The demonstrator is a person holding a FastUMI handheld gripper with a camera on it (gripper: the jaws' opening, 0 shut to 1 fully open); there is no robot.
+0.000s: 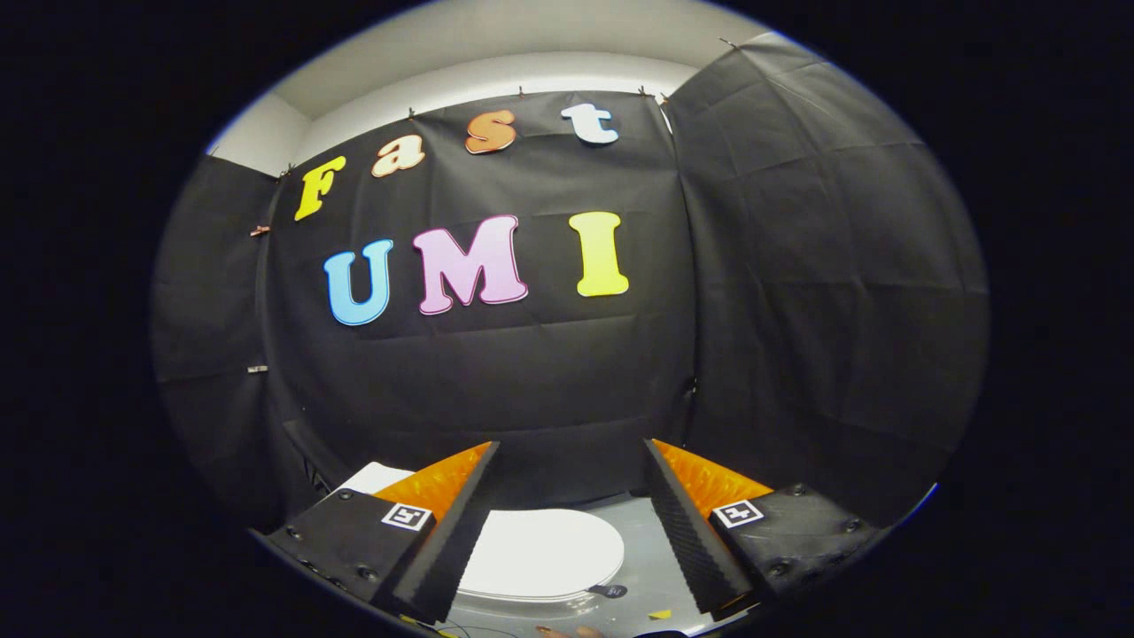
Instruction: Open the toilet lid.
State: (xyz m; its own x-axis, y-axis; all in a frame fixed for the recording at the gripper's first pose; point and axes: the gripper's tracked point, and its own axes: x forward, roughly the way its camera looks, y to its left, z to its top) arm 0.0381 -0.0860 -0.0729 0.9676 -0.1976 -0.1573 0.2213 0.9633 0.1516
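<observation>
The gripper (571, 452) holds its two fingers (443, 540) spread wide apart at the bottom of the frame, nothing between them. Below and between them, low in the centre, the white toilet lid (540, 554) lies closed and flat. A small yellow scrap (660, 613) sits on the grey floor (642, 549) just right of it. Beyond, black cloth (549, 381) rises.
</observation>
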